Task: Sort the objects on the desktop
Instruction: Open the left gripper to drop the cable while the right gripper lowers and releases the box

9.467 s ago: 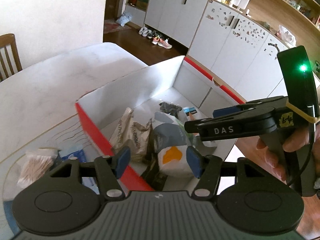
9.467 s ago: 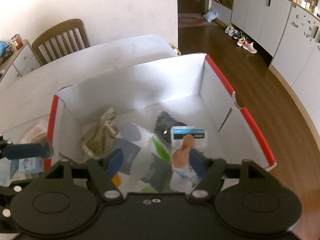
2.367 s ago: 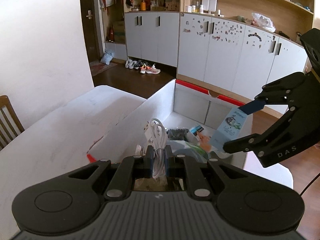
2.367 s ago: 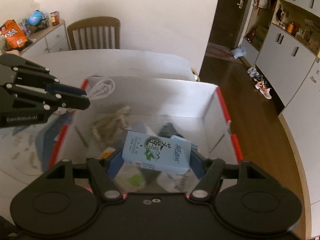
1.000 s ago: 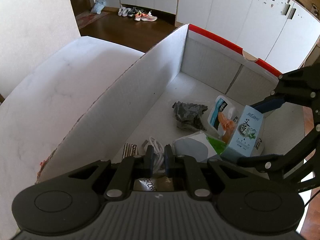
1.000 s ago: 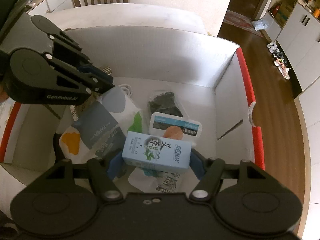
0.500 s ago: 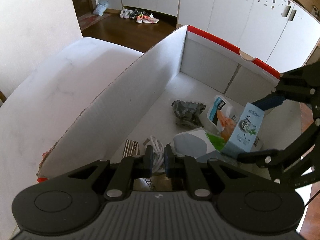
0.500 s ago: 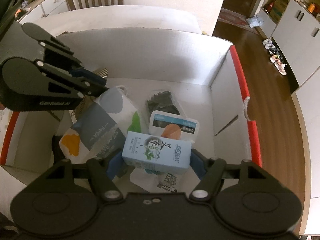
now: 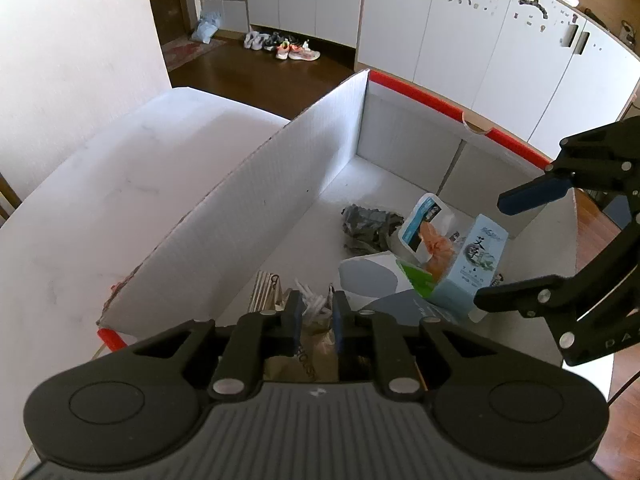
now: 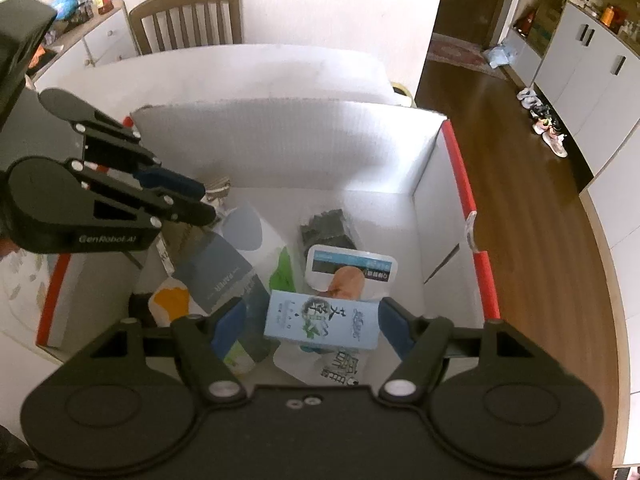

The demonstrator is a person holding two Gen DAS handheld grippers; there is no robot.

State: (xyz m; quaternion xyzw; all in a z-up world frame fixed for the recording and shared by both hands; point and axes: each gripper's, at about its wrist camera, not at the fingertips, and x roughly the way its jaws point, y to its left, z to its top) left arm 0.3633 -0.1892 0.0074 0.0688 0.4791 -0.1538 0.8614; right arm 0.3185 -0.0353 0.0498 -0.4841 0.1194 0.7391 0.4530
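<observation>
Pale-blue carton (image 10: 322,319) sits btwn my right tongs' (image 10: 307,322) pads, both just clear of it, jaws just been spreading. It rests on packets inside the white box (image 10: 280,144). My left tongs (image 9: 314,314) just cracked apart, white cable (image 9: 314,305) loose btwn them.

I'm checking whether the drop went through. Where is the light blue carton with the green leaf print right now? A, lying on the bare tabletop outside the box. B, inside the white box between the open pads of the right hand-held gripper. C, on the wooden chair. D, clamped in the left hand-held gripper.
B: the light blue carton sits among the packets in the white box, with a gap to each pad of the right hand-held gripper.
</observation>
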